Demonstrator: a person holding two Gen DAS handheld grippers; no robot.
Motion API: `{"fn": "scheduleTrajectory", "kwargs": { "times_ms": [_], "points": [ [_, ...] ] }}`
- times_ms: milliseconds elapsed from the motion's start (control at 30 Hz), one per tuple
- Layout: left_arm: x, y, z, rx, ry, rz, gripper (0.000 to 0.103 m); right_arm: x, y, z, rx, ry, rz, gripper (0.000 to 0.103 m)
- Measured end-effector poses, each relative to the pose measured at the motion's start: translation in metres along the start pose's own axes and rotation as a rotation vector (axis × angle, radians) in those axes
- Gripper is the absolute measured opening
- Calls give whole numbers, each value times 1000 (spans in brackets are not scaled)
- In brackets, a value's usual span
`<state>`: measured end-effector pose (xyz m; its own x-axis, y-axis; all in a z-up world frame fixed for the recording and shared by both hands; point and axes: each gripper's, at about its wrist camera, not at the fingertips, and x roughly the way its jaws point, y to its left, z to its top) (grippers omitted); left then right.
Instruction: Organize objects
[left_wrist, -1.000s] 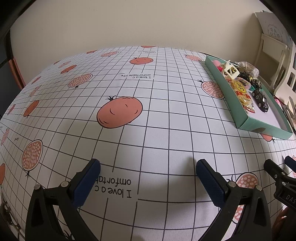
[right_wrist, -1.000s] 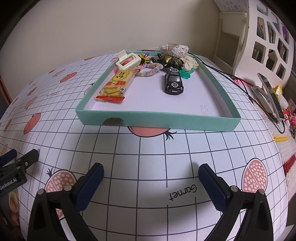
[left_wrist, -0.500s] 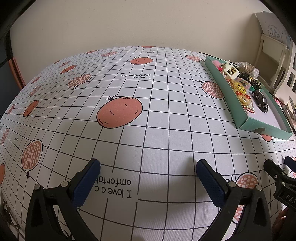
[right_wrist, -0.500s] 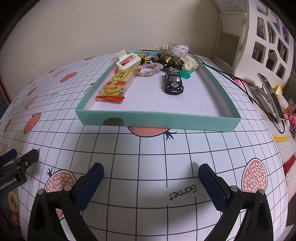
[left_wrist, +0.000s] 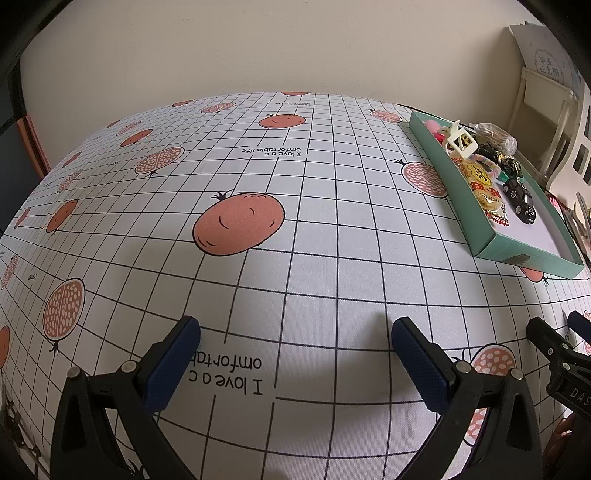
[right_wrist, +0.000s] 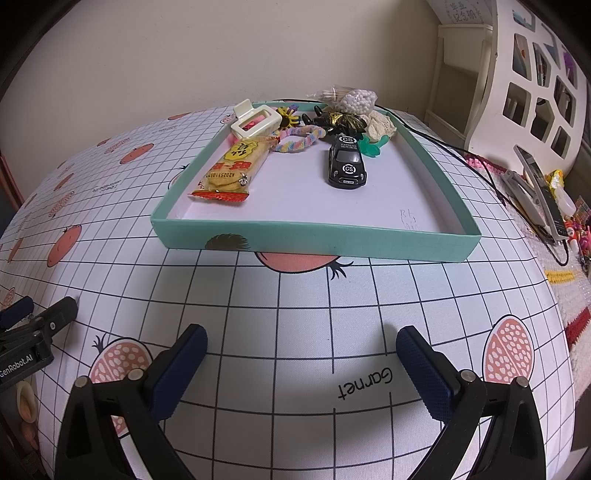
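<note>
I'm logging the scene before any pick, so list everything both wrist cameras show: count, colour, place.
tray: one, teal, shallow, on the tablecloth ahead of the right gripper
snack packet: one, yellow and red, tray's left side
toy car: one, black, tray centre
hair claw clip: one, cream, tray's far left corner
scrunchie: one, pastel, beside the packet
bead bag: one, clear with white beads, tray's far edge
tablecloth: one, white grid with orange fruit prints
shelf: one, white, far right
left gripper: open, empty, blue pads
right gripper: open, empty, blue pads
</note>
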<state>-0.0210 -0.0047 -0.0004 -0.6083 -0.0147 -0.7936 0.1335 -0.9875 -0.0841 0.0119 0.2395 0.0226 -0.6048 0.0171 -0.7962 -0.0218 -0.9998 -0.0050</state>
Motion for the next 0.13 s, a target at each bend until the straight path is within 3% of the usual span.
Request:
{"fn": "scheduleTrajectory", "kwargs": {
  "times_ms": [133],
  "points": [
    [0, 0, 0, 0, 0, 0, 103, 0, 0, 0, 0, 0, 0, 103]
  ]
}}
